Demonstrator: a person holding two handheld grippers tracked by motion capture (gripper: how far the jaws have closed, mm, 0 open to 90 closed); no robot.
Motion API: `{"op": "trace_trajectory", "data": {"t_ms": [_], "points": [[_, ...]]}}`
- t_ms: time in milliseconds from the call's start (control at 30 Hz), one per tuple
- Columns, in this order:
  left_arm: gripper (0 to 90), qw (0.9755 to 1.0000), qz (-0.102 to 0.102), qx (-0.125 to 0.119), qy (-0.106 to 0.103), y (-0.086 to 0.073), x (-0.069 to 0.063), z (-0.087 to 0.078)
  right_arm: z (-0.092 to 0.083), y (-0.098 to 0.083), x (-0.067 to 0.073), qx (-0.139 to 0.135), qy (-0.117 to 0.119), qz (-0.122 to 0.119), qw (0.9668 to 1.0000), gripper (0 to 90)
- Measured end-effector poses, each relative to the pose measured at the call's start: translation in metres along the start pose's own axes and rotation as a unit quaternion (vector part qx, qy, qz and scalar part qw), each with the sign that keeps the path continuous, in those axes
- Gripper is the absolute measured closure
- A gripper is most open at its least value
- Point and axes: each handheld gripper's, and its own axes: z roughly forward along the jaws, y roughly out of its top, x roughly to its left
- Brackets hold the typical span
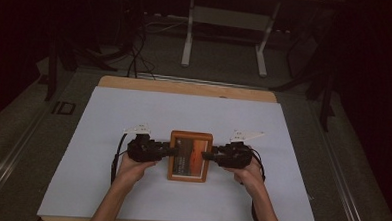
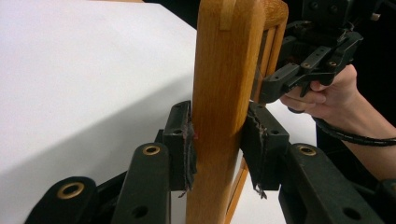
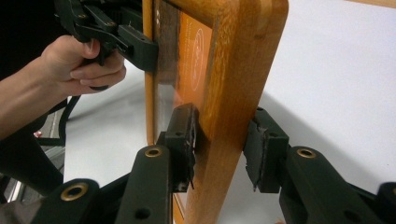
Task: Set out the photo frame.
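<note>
A wooden picture frame (image 1: 190, 156) is seen at the middle of the table (image 1: 105, 186), on the white sheet that covers most of the tabletop, nearer the near edge than the far one. An orange and dark picture is shown behind its glass. Whether the frame rests on the sheet or is lifted just clear of it cannot be told from the high view.

The frame is gripped from both sides. The left gripper (image 1: 169, 151) is brought in from the left, and in the left gripper view its jaws are clamped on the frame's left rail (image 2: 219, 116), one pad pressed against each face of the wood. The right gripper (image 1: 207, 154) is brought in from the right, and in the right gripper view its jaws are set around the frame's right rail (image 3: 233, 107): the left pad is pressed against the wood beside the glass, while the right pad is seen at the outer face, with close contact there hard to judge.

Each gripper is held by a hand, the left hand (image 1: 134, 165) and the right hand (image 1: 247, 170), with the forearms entering from the near edge. A grey plate is carried on top of each gripper, and a black cable is trailed from each toward the near side.

Beyond the far edge of the table, a dim floor with cables and the white legs of a stand (image 1: 187, 40) can be made out.
</note>
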Motion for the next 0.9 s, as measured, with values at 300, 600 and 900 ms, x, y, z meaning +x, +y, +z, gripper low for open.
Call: {"op": "trace_trajectory", "data": {"t_ms": [300, 600, 900], "points": [[65.9, 1.0, 0.0, -0.006, 0.0, -0.0035, 0.0019, -0.0015, 0.0029, 0.0027, 0.0007, 0.003, -0.002, -0.004, 1.0, 65.1], [65.2, 0.9999, 0.003, -0.009, 0.006, -0.0031, 0.0012, 0.0006, 0.0017, -0.004, -0.0018, -0.007, 0.007, 0.007, 0.9999, 66.3], [64.7, 0.9999, 0.003, -0.004, 0.009, -0.0031, 0.001, 0.0003, 0.0021, -0.0034, -0.0013, -0.005, 0.004, 0.003, 1.0, 66.2]]}}
